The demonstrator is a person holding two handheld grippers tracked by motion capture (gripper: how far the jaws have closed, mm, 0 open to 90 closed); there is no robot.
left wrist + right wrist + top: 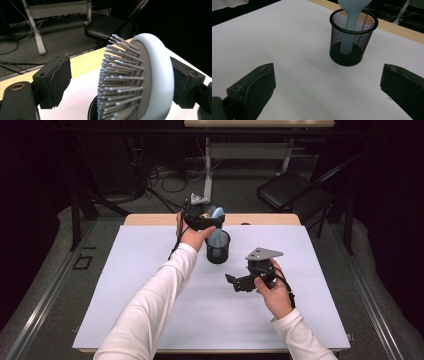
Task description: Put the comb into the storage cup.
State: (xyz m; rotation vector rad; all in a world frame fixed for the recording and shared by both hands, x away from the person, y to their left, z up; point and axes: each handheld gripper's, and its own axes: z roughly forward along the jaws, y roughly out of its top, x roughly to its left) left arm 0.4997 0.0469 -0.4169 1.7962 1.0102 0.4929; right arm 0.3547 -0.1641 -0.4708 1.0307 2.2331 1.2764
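A pale blue hairbrush [160, 75] stands handle-down in a black mesh cup [352, 42], its bristled head sticking up above the rim and leaning a little. The cup sits on the white tabletop [150, 285], toward the far middle of it. The left claw [120, 82] is placed around the brush head: in the left gripper view the smooth back of the head lies against one jaw, while the other jaw stands off from the bristle tips with a clear gap, so the claw is parted and not pressing on the brush. The left hand [192, 236] carries that claw just behind and above the cup. The right claw [327, 85] hangs over bare tabletop nearer the person, well apart from the cup, its jaws spread wide with nothing between them; the cup and the brush handle show beyond them in the right gripper view. The right hand [272, 292] grips it from the near side.
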